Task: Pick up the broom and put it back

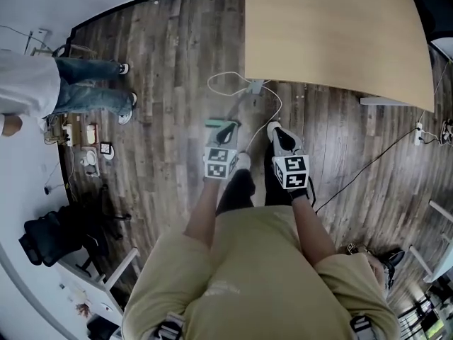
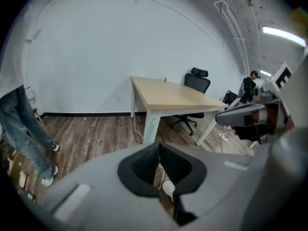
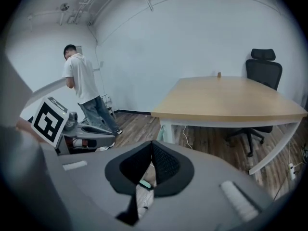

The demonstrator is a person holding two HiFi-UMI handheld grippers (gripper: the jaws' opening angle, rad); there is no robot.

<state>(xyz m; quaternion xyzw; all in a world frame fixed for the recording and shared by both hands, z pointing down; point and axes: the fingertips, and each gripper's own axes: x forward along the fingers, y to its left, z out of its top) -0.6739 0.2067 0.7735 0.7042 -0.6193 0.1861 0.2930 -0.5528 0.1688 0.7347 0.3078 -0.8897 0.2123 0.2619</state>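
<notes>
- A standing person (image 1: 85, 91) is seen at the upper left of the head view, well apart from the work area.
- A green strip (image 1: 214, 124) lies on the wooden floor (image 1: 170, 55) at the centre of the frame. It is judged to be the broom's head. The handle cannot be made out.
- The left gripper (image 1: 226, 128) is held just beside that strip, pointing downward. Its jaws are pressed together and nothing is pinched.
- The right gripper (image 1: 273, 127) is held right of centre, near the left one. Its jaws are likewise pressed together and empty.
- The table (image 1: 340, 34) fills the upper right, with a white cable (image 1: 226, 76) looped on the floor below its edge.
- The broom is expected to be light, with a stiff, smooth handle and soft bristles.
- A grip on the handle close above the head is advised. The bristles would give way, and a smooth handle may twist or slide in the jaws.
</notes>
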